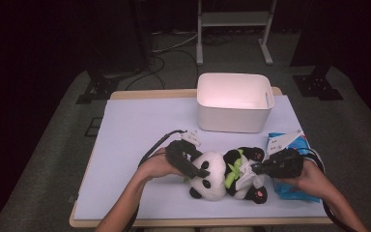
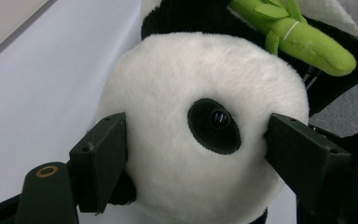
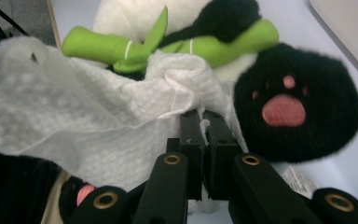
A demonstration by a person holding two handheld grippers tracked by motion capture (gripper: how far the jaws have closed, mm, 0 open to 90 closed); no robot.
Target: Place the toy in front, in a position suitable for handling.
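We see a toy panda lying near the front edge of the counter, toward its right half. Our left gripper has its jaws spread wide, 1 on each side of the panda's white head, pads touching the fur. Our right gripper has its jaws pinched narrow on a white wipe that lies against the panda's belly beside the green bamboo stick. The panda's far side is hidden by the grippers. A white bin stands at the back edge, and a blue wipes packet lies partly under the right hand.
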